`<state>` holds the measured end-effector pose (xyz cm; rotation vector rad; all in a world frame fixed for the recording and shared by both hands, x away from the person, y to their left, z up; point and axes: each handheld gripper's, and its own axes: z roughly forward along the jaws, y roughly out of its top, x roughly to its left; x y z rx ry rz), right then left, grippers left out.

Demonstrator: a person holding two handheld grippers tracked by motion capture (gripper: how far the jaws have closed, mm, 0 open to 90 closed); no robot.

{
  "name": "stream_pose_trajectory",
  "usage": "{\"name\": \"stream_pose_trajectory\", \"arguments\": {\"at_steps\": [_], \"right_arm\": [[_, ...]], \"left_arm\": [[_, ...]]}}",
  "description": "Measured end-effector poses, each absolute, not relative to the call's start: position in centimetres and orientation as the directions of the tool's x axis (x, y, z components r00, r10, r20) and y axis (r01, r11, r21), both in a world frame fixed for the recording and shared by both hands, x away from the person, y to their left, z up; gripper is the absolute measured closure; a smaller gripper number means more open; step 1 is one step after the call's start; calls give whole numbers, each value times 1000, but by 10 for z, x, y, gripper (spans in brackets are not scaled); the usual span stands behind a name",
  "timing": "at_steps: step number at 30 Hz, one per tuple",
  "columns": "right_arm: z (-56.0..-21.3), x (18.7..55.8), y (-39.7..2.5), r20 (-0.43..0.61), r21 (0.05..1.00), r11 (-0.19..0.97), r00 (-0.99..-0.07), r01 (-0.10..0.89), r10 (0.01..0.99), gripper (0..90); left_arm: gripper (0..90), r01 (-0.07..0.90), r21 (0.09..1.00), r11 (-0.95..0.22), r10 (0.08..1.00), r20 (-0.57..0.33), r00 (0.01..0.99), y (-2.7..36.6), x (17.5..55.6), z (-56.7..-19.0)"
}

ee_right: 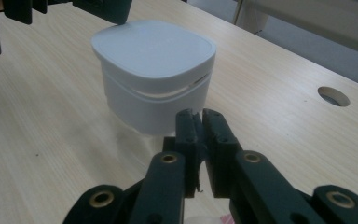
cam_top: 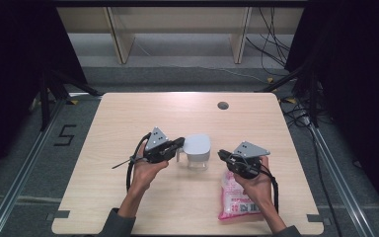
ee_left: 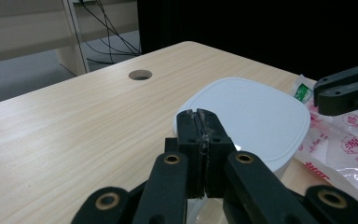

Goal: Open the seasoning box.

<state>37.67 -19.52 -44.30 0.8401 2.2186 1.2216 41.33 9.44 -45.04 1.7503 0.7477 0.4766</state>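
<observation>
High view: lidded white container [cam_top: 197,150] mid-table, reachable from both sides | left gripper [cam_top: 179,143] jaws closed, empty, beside it | right gripper [cam_top: 222,155] closed, empty, above pink packet [cam_top: 237,200].

White container [cam_top: 197,149] mid-table between left tongs [cam_top: 180,143] and right tongs [cam_top: 221,154].

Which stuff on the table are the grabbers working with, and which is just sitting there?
Likely in the job:
white lidded container, with the left gripper at its edge
pink bag, under the right hand
right gripper, shut, near the container

Just there:
round hole in the table
cables on the floor
</observation>
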Motion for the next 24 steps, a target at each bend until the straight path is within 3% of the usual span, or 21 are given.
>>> {"name": "stream_pose_trajectory", "arguments": {"at_steps": [13, 24], "right_arm": [[-449, 391, -185, -41, 853, 398, -719, 336, 694, 900], [-445, 391, -173, -69, 854, 427, -748, 298, 660, 900]], "left_arm": [[881, 248, 952, -179, 705, -51, 708, 96, 413, -452], [884, 248, 954, -170, 700, -60, 712, 96, 413, -453]]}}
